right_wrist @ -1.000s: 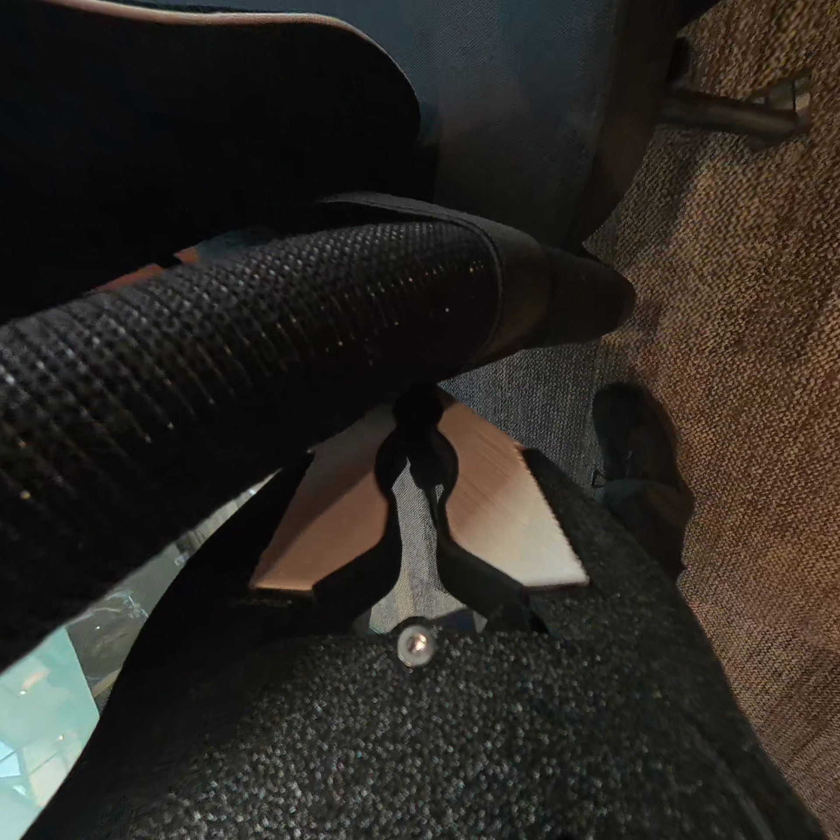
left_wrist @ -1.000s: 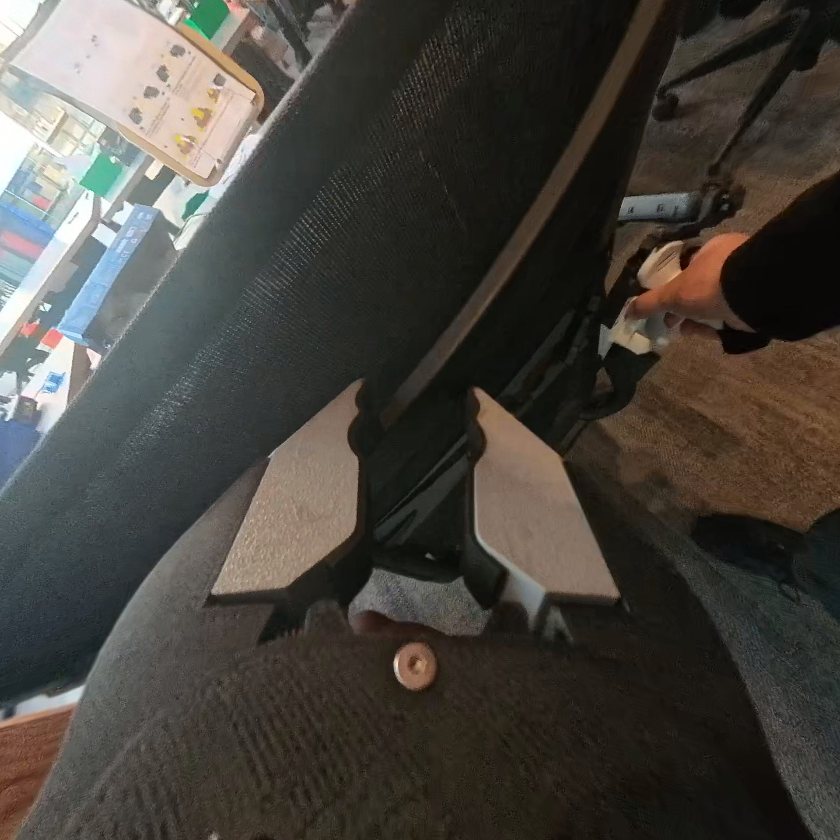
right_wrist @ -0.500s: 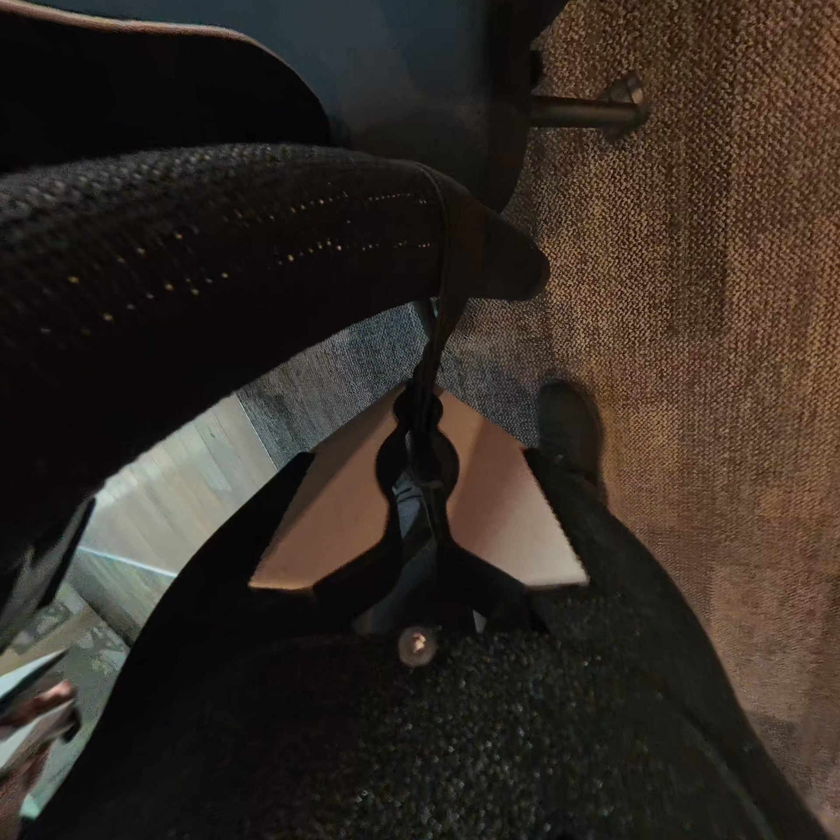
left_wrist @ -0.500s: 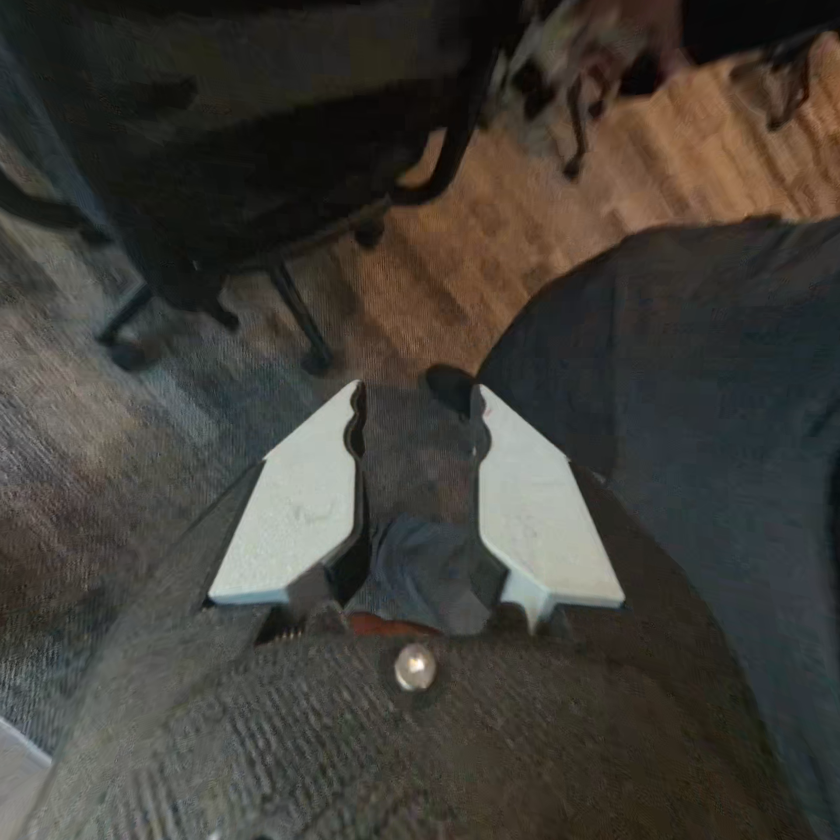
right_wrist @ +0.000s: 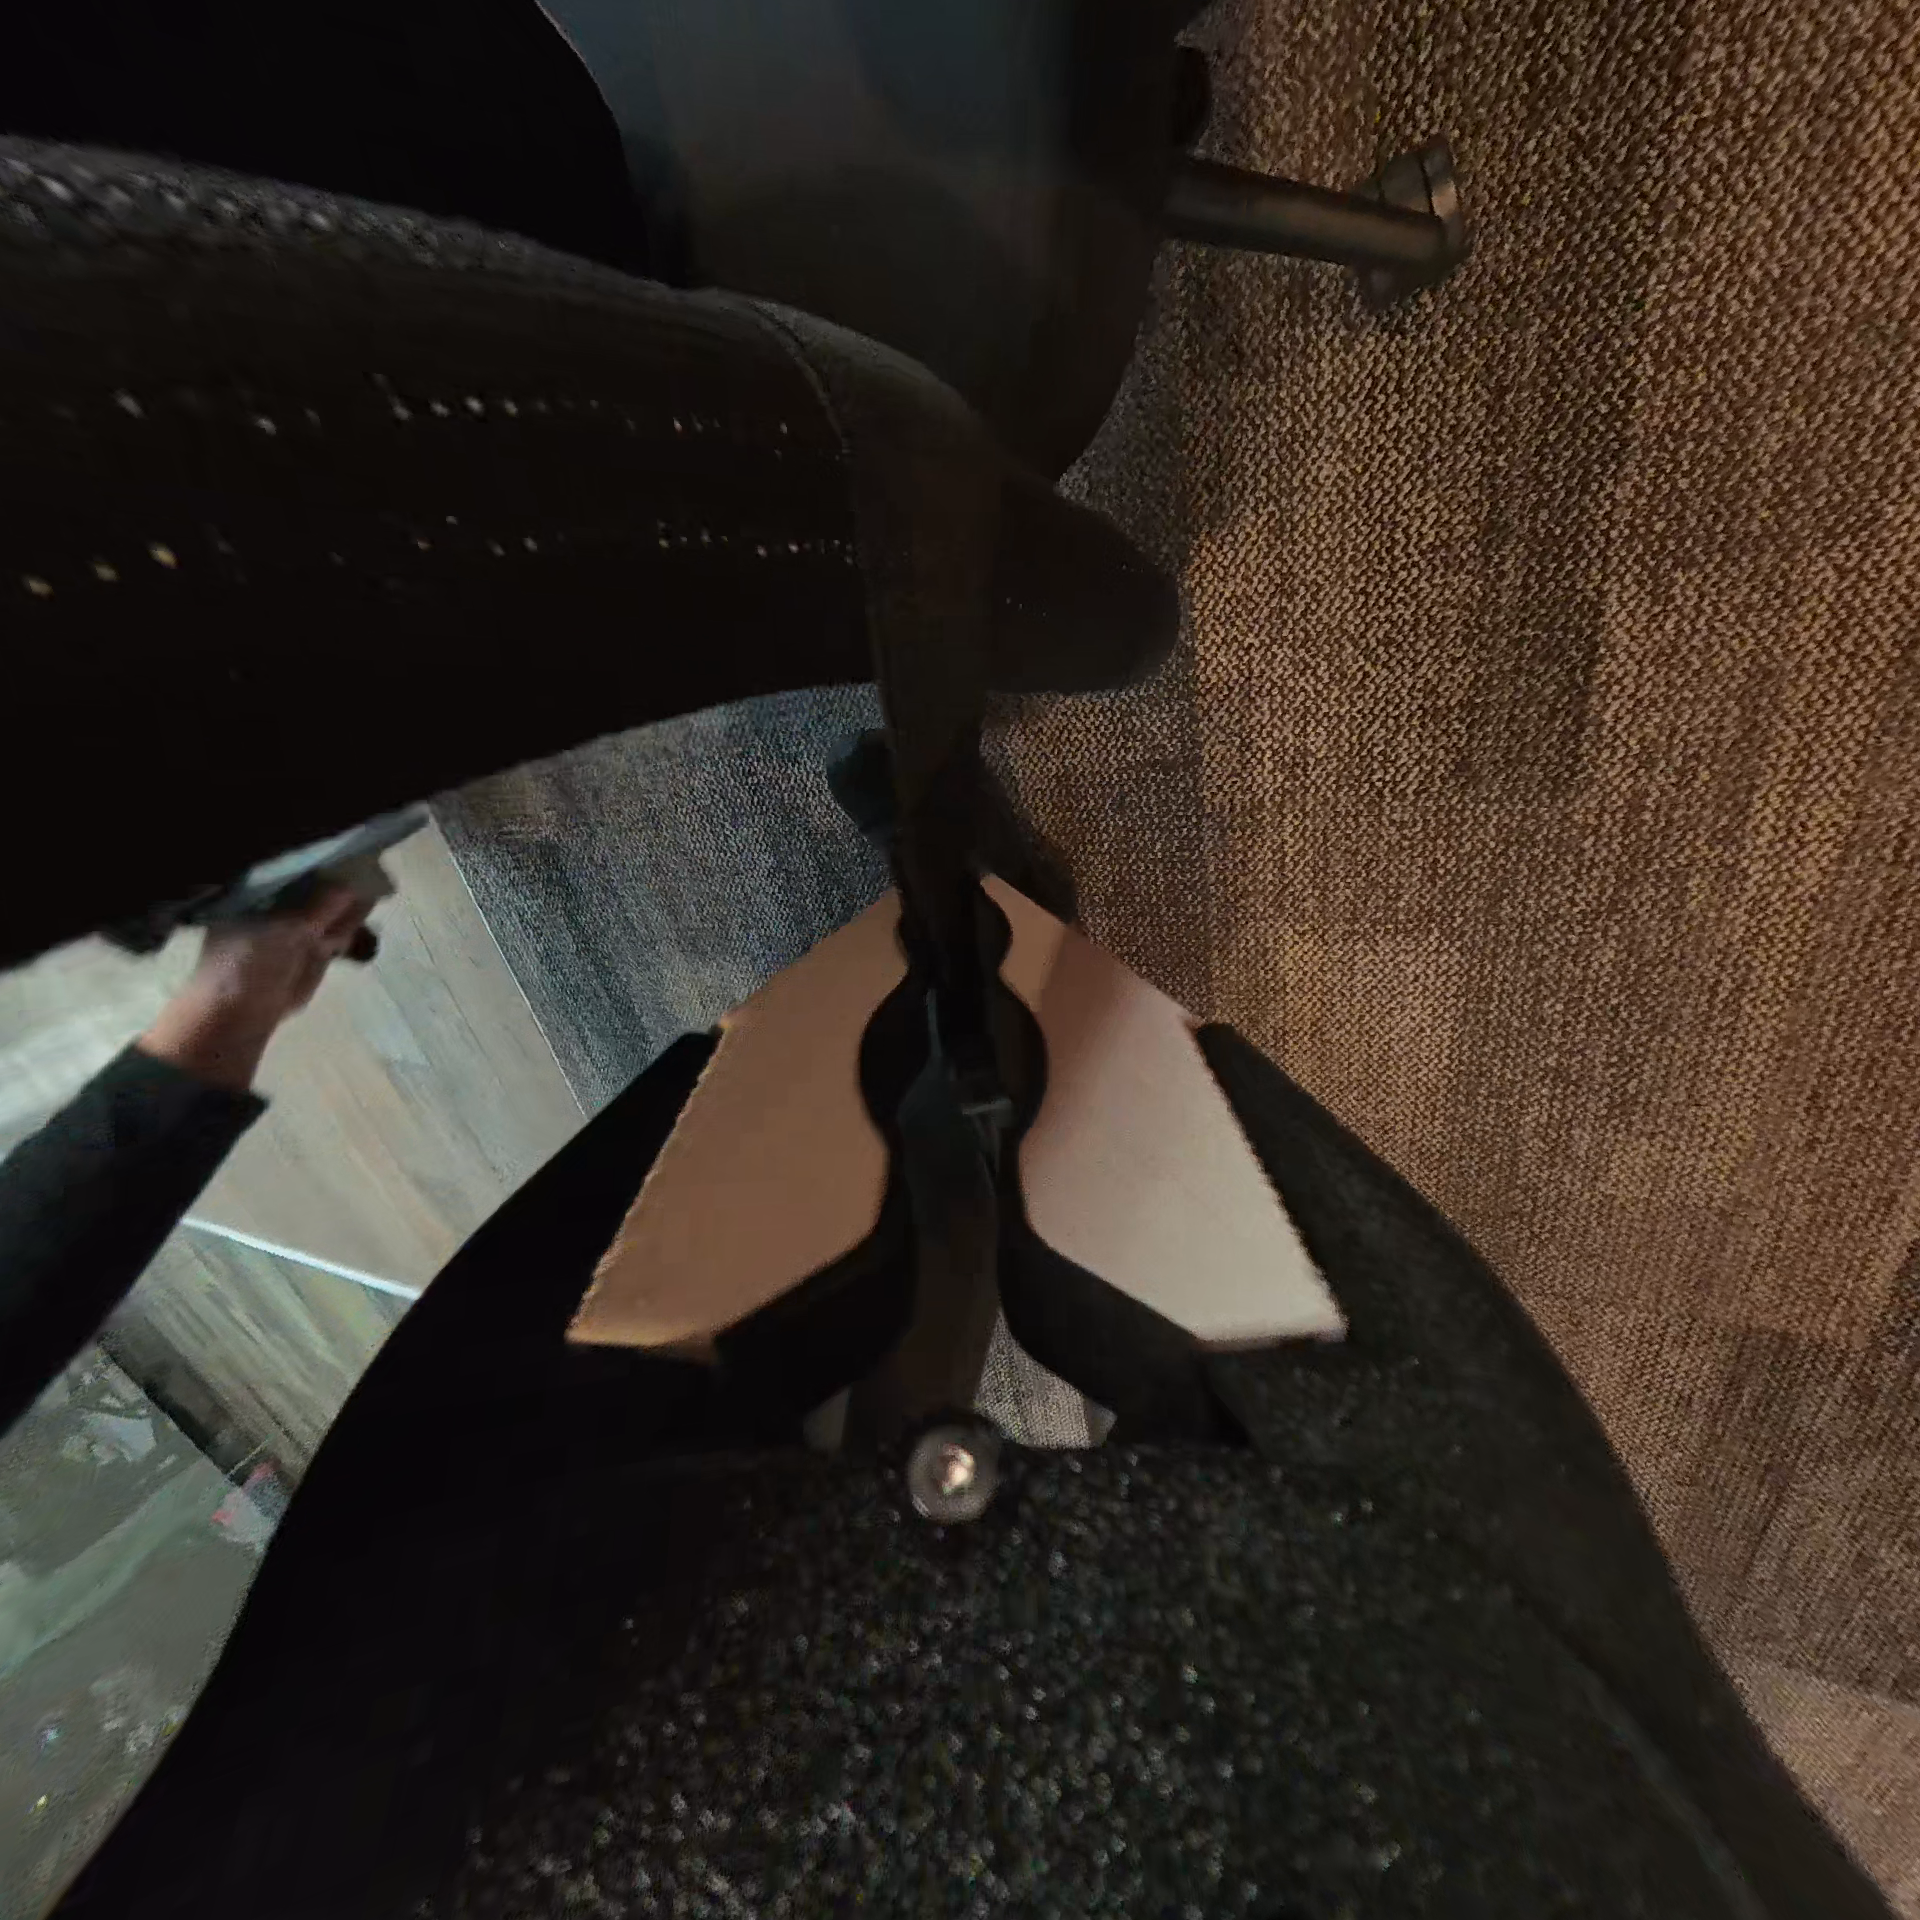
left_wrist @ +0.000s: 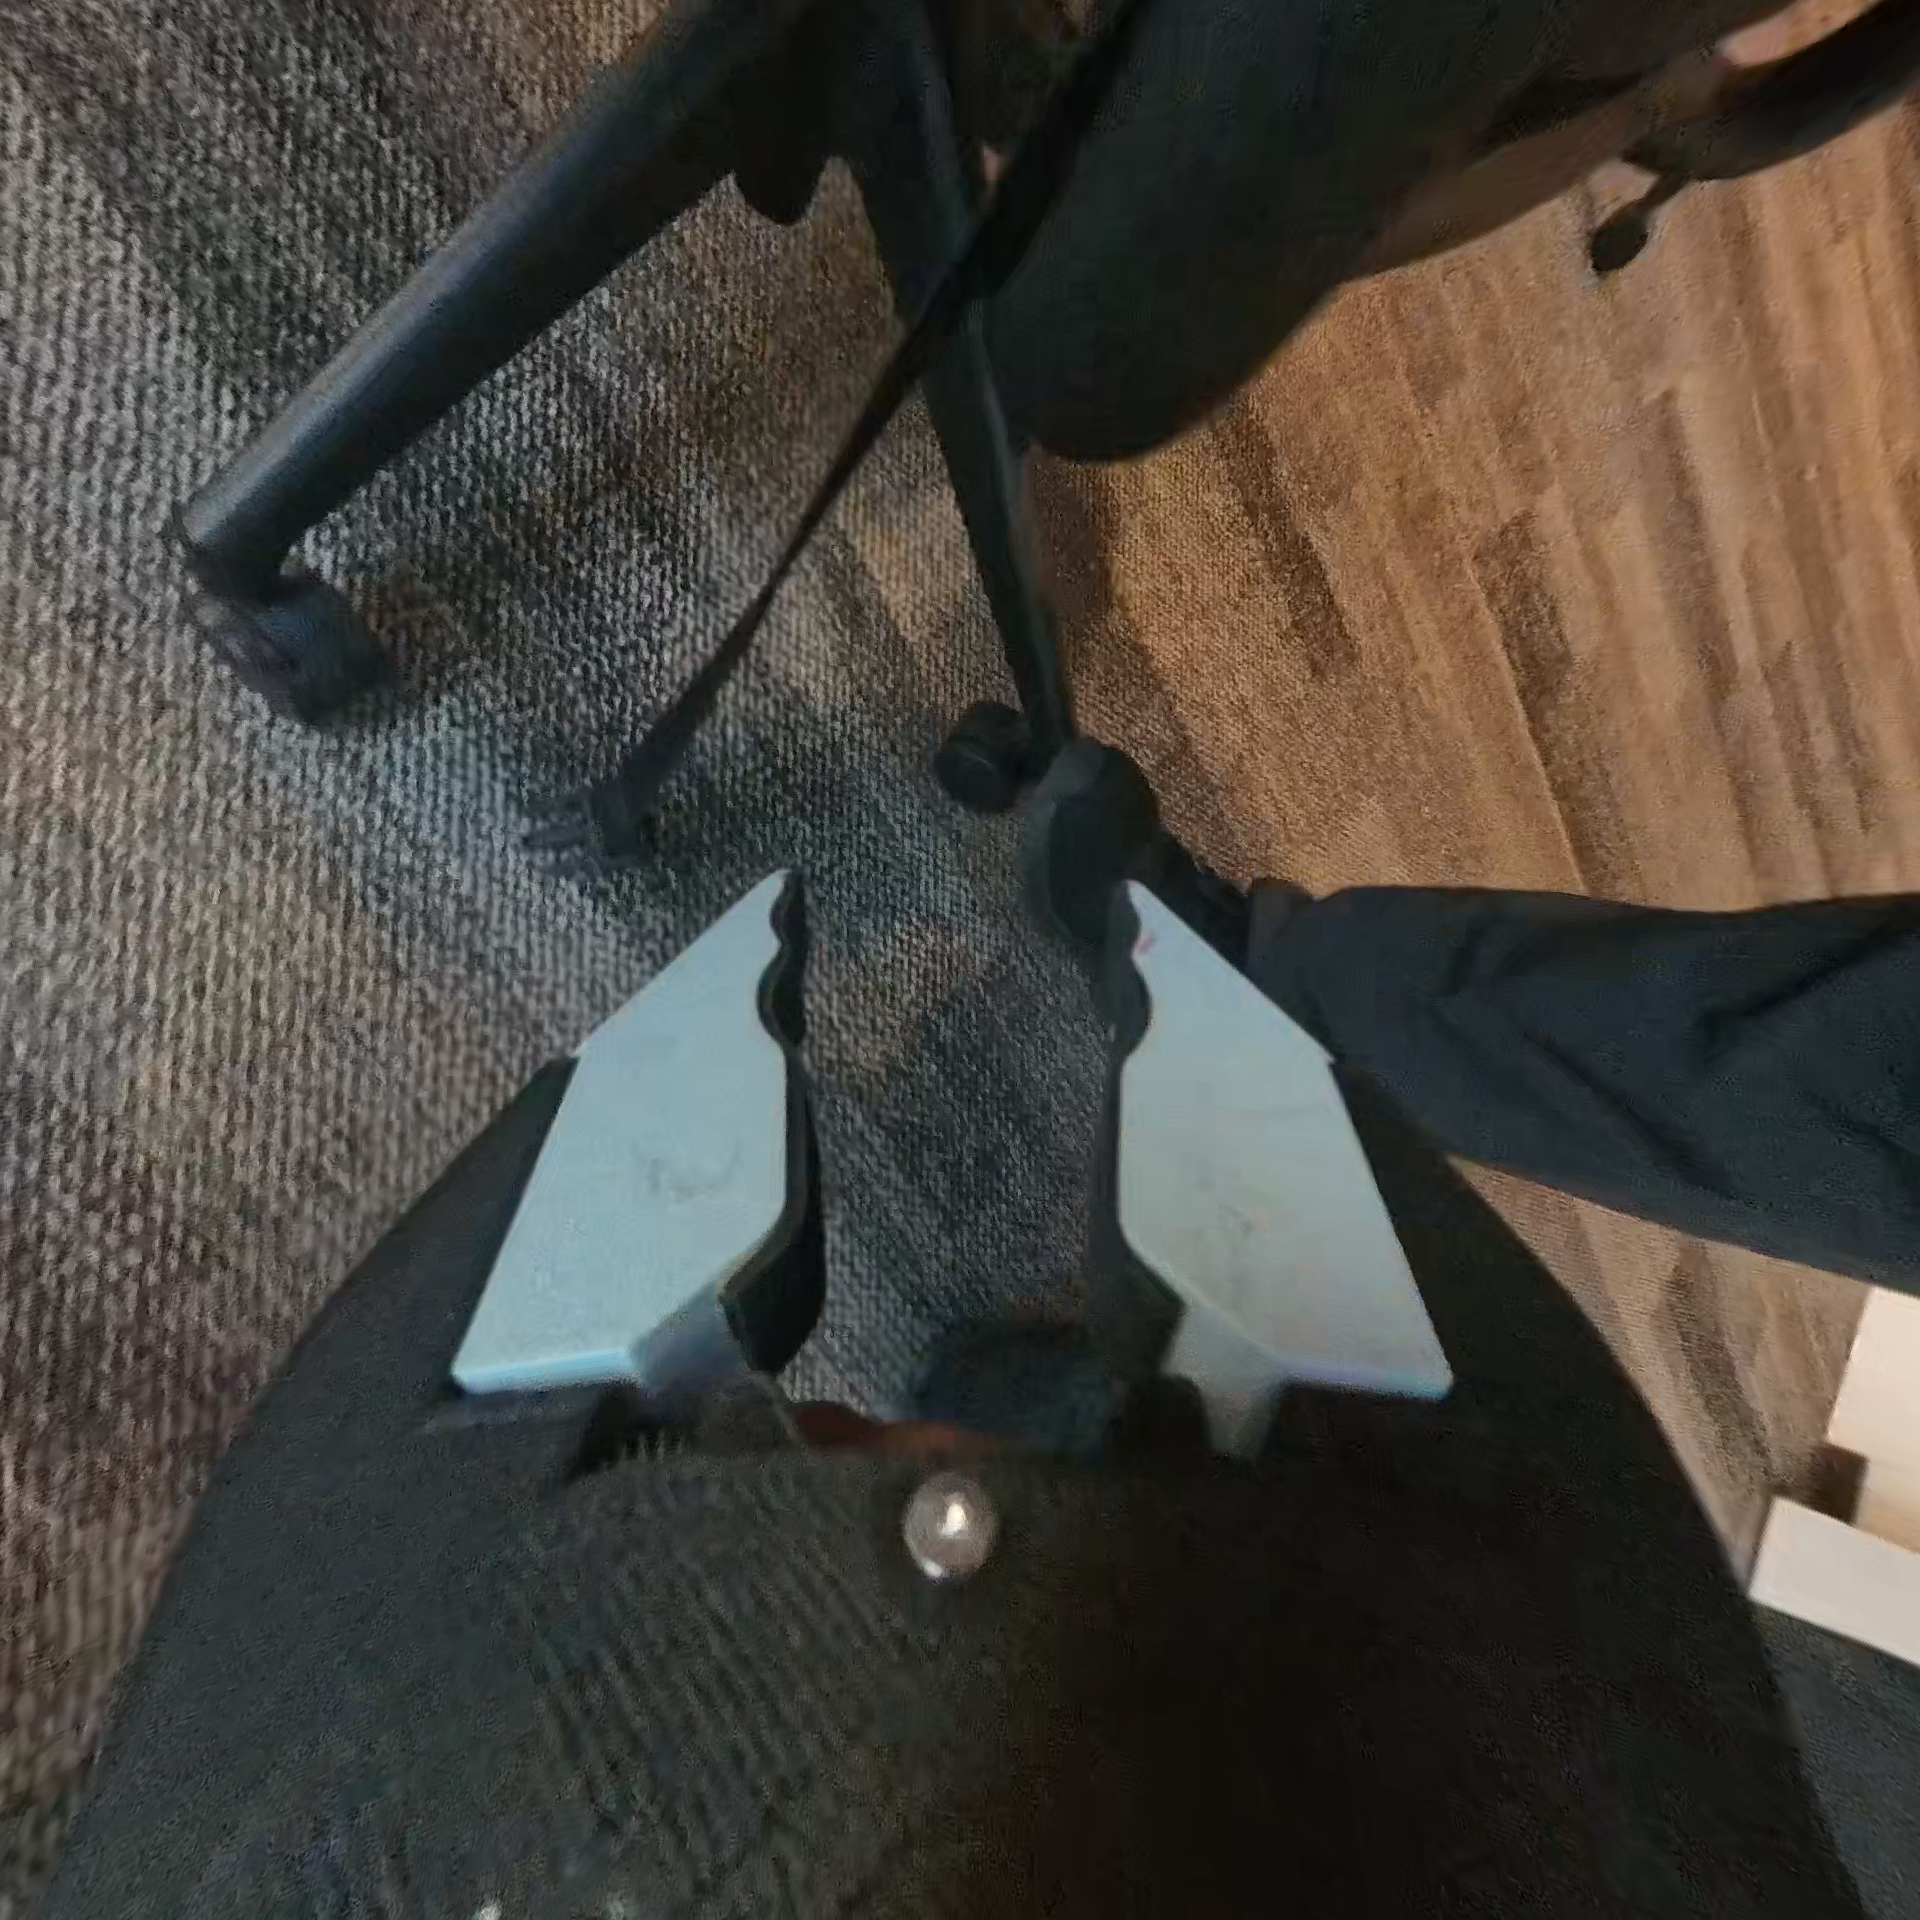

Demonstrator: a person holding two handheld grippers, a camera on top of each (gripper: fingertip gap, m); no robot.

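My right gripper [right_wrist: 945, 914] is shut on a thin black strap-like part [right_wrist: 930, 790] that hangs from the corner of a black mesh chair part [right_wrist: 416, 499]. The strap runs down between both fingers. My left gripper [left_wrist: 956, 894] is open and empty. It points down at the grey carpet [left_wrist: 416, 1039], just short of a black chair leg [left_wrist: 987, 499] and its caster [left_wrist: 977, 769]. In the right wrist view a hand [right_wrist: 260, 966] in a dark sleeve holds the left gripper at the far left.
A second chair leg with a caster [left_wrist: 281, 634] lies to the left on the carpet. A dark clothed limb [left_wrist: 1558, 1039] crosses at the right over the wood floor [left_wrist: 1558, 520]. A metal rod [right_wrist: 1340, 223] juts out over brown carpet [right_wrist: 1558, 831]. Spacing between my two grippers at the tips: around 55 cm.
My left gripper has swung away from the mesh chair back and now points down at the floor and chair legs, still open. My right gripper stays shut on the strap.
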